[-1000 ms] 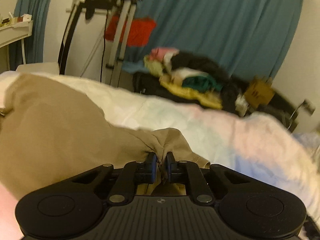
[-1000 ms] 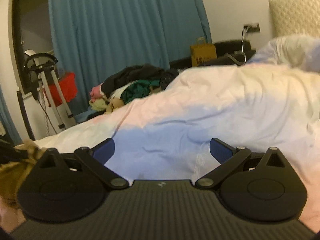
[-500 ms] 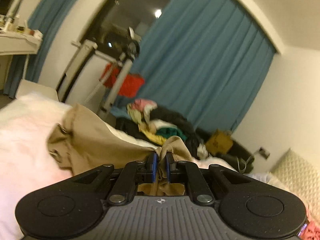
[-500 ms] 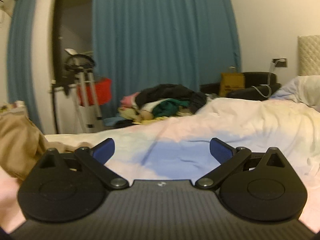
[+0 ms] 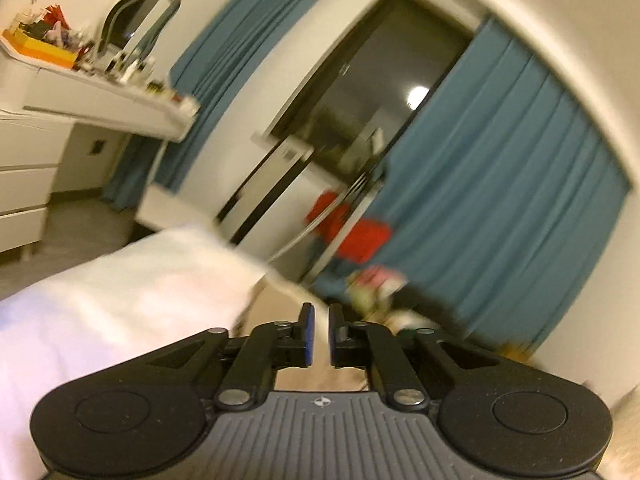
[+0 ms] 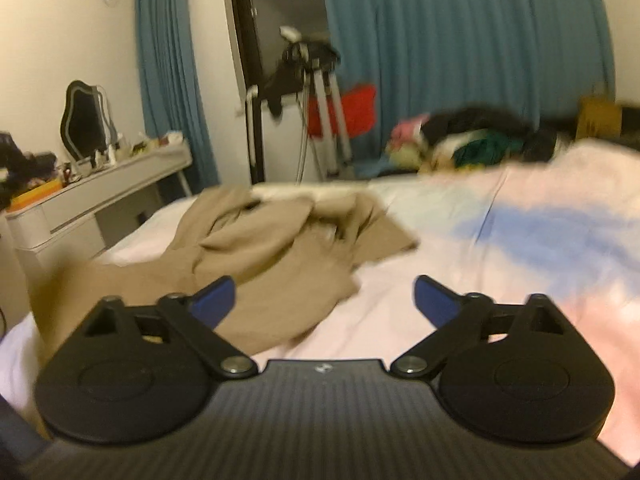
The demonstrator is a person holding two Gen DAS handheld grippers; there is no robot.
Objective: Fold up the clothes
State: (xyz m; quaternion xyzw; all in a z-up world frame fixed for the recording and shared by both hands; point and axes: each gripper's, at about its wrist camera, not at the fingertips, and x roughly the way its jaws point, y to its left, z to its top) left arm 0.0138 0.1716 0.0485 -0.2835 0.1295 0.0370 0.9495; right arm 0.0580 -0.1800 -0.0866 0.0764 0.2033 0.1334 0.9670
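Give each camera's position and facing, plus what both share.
Left wrist: on the left gripper, rolled, looking past the bed at the dark window; only its nearly closed fingers show.
Right wrist: on the right gripper, facing across the bed at the tan garment; jaws wide, just been closing, clamping nothing.
Shared: blue curtain, red item.

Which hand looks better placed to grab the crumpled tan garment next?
Right. The right gripper faces the crumpled tan garment on the pastel bed cover, jaws wide, empty, just closing slightly. The left gripper points toward the blue curtain, jaws nearly shut.
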